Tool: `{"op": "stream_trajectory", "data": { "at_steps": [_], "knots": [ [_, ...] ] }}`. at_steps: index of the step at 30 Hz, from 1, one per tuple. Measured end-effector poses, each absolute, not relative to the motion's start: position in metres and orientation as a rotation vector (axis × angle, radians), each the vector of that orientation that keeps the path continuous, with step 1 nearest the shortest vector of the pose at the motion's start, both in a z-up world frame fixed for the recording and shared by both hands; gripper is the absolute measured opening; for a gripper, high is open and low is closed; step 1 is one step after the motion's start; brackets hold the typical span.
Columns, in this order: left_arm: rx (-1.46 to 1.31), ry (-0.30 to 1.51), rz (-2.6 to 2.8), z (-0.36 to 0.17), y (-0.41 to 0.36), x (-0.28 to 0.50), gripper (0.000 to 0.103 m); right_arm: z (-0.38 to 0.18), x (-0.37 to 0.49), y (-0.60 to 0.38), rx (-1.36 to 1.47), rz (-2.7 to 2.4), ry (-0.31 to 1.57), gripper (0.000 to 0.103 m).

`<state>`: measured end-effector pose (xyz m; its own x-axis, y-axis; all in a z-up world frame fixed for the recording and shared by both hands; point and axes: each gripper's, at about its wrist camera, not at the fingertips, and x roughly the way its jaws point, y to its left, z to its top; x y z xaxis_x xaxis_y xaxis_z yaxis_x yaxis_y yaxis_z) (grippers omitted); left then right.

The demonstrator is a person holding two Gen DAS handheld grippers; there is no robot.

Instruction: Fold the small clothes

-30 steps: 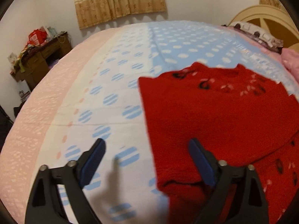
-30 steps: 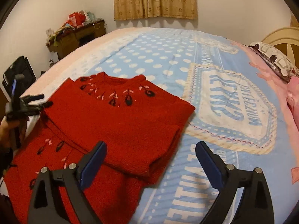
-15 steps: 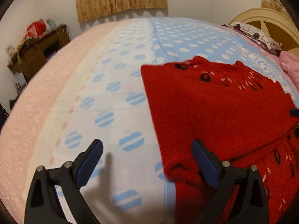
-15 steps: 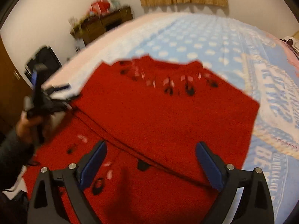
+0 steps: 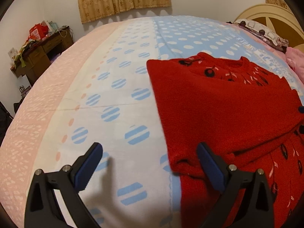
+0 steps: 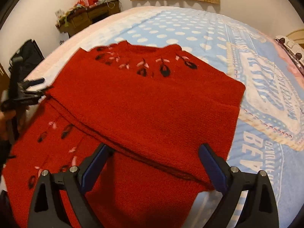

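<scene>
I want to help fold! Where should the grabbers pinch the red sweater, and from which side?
Probably the bottom hem of the red sweater, one corner each. Its sleeves already lie folded across the body, so the near half is what would go up toward the collar. Both come from the near side: the right gripper and the left gripper are open and hover near that end.

One red sweater, two grippers

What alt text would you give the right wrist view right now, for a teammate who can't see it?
A red knit sweater with dark embroidered flowers lies partly folded on a blue polka-dot bedspread, seen between the open right gripper fingers. At the left edge, the left gripper is at the sweater's side.
</scene>
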<state>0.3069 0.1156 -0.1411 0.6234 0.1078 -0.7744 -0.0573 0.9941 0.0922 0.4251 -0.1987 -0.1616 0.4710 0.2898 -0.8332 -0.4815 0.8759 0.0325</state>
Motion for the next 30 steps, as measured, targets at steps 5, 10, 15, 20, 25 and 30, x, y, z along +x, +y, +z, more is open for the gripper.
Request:
{"op": "stream_trajectory", "data": {
  "at_steps": [5, 10, 15, 20, 25, 30],
  "knots": [
    [0.056, 0.885, 0.072, -0.137, 0.114, 0.295, 0.101, -0.152, 0.411, -0.200, -0.213, 0.478, 0.946, 0.096],
    [0.066, 0.886, 0.070, -0.132, 0.112, 0.287, 0.101, -0.148, 0.412, -0.200, -0.190, 0.452, 0.935, 0.096],
    [0.037, 0.857, 0.035, -0.115, 0.112, 0.262, 0.101, -0.123, 0.385, -0.197, -0.211, 0.415, 0.836, 0.096],
    [0.002, 0.789, 0.001, -0.089, 0.113, 0.229, 0.101, -0.096, 0.344, -0.206, -0.227, 0.361, 0.744, 0.096],
    [-0.026, 0.707, -0.060, -0.060, 0.116, 0.174, 0.101, -0.080, 0.293, -0.211, -0.242, 0.358, 0.727, 0.096],
    [0.006, 0.688, -0.096, -0.057, 0.115, 0.107, 0.102, -0.085, 0.233, -0.211, -0.277, 0.391, 0.753, 0.096]
  ]
}}
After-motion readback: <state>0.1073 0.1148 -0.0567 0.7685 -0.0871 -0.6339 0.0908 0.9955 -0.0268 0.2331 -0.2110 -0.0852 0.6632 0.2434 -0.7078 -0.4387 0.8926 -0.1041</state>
